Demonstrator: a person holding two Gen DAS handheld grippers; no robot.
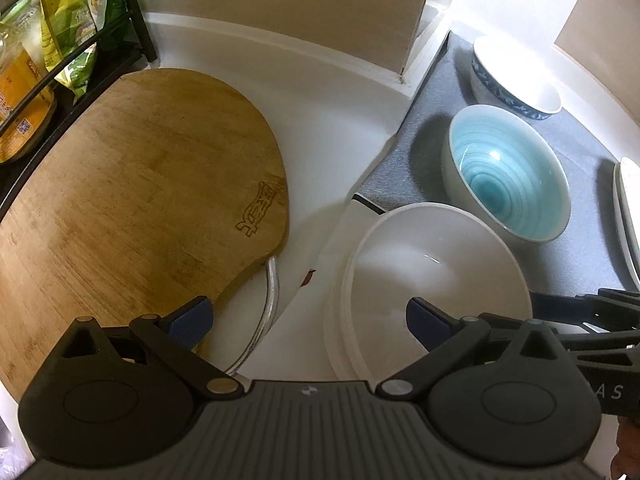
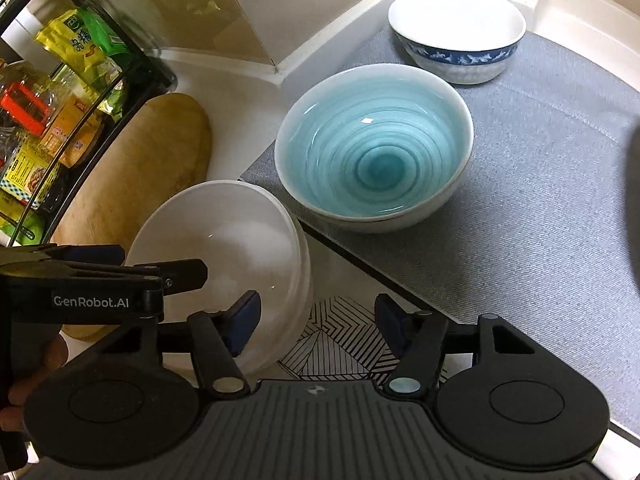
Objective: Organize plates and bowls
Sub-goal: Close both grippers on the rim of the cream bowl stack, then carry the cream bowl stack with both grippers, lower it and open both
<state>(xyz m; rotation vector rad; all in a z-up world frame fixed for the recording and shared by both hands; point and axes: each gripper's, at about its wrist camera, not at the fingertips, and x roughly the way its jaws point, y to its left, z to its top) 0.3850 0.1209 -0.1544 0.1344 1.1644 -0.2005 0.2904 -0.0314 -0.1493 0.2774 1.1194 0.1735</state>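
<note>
While both claws, left [image 1: 308, 320] and right [image 2: 318, 320], gaped empty, the white bowl [image 2: 224, 248] (stacked on others) sat off the mat [image 2: 540, 208], beside the teal bowl [image 2: 376, 152].

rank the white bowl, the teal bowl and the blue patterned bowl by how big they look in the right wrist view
1. teal bowl and white bowl: too alike to rank, and the white one is nearer and partly hidden by the fingers.
2. blue patterned bowl: smallest, though it is farthest from the camera.

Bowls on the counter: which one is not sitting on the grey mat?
The plain white bowl, nearest both tongs, sits off the grey mat. The turquoise swirl bowl and blue-patterned bowl are on it.
</note>
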